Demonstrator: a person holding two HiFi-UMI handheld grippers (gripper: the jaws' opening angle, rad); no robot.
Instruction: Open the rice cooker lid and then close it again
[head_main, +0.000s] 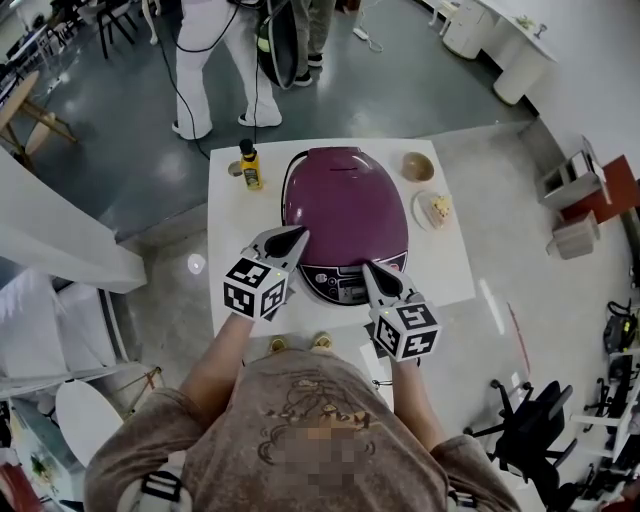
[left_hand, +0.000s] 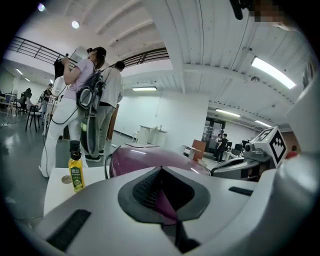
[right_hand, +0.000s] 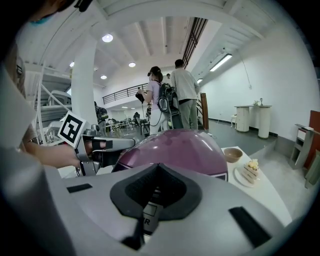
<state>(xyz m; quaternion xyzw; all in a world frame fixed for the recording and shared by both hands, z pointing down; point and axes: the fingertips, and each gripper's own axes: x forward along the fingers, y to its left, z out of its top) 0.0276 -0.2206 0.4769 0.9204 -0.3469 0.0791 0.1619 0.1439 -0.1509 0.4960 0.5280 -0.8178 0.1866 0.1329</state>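
Clenched tools are hovering by the closed rice cooker (head_main: 345, 230)
Head view: the rice cooker is sitting mid-worktop (head_main: 450, 270), lid (head_main: 340, 190) down, the left tool (head_main: 299, 235) nosing its near-left rim and the right tool (head_main: 368, 268) pointing at the control panel (head_main: 343, 290). Left gripper view: jaws are meeting on nothing, so a push is risking a skid off the glossy dome toward the bottle (left_hand: 75, 172). Right gripper view: jaws are likewise meeting, empty; a blunt poke is risking the wrong button

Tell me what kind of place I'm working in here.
Likely a big open lab or workshop hall, not a home kitchen: grey polished floor, a mezzanine railing, and the rice cooker staged on a small white table.
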